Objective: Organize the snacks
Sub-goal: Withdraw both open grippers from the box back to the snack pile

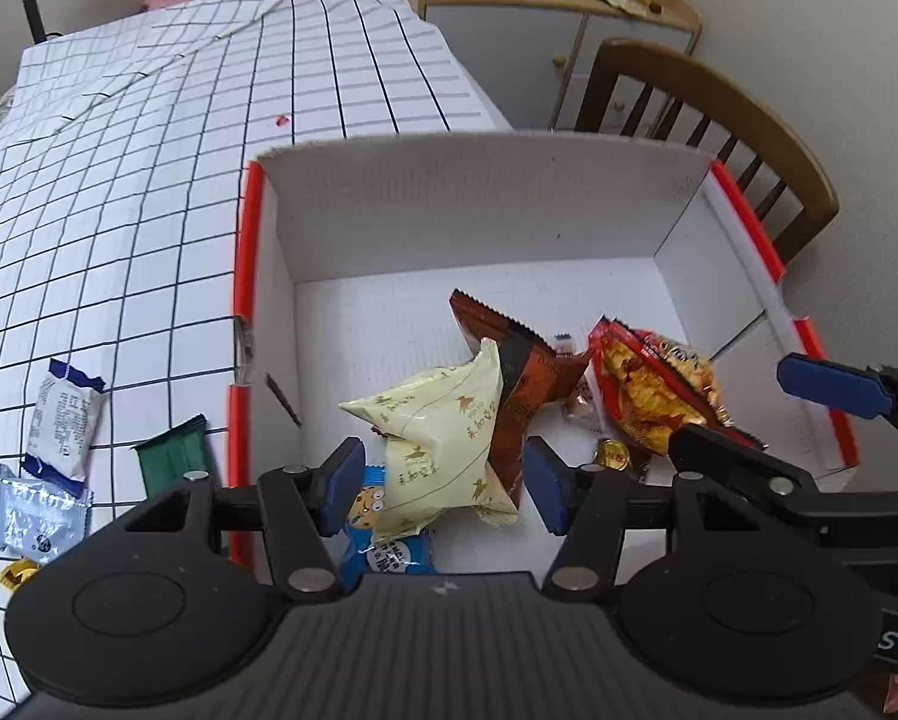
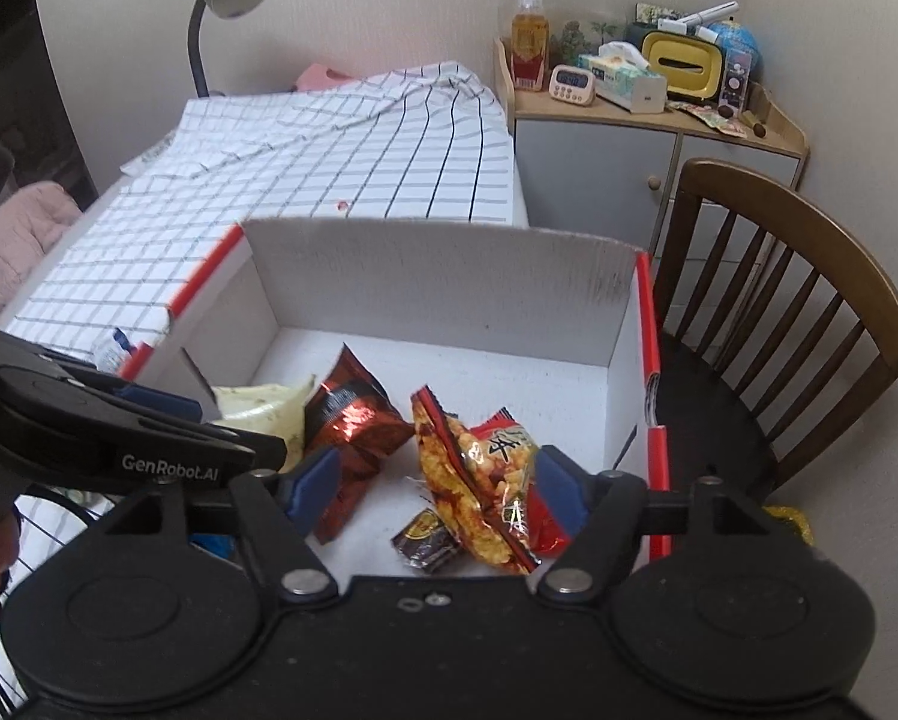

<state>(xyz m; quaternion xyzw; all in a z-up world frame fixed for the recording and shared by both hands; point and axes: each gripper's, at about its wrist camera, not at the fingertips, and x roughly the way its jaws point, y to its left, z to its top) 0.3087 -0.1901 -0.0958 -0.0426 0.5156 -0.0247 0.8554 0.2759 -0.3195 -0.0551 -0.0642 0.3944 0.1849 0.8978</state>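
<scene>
A white cardboard box (image 1: 478, 204) with red edges holds several snacks. My left gripper (image 1: 446, 489) is open over its near end, with a cream packet (image 1: 443, 426) lying loose between the pads, on top of a blue cartoon packet (image 1: 383, 552). A brown foil packet (image 1: 526, 378) leans against the cream one. My right gripper (image 2: 437, 489) is open too, and an orange-red snack bag (image 2: 478, 480) stands between its pads, close to the right one. A small dark packet (image 2: 428, 543) lies beside that bag. The two grippers sit side by side, almost touching.
Loose snacks lie on the checked tablecloth (image 1: 149, 180) left of the box: a white-and-blue packet (image 1: 62, 426), a green one (image 1: 173, 456), a silver one (image 1: 38, 519). A wooden chair (image 2: 808, 300) stands right of the box, with a cluttered cabinet (image 2: 652, 138) behind it.
</scene>
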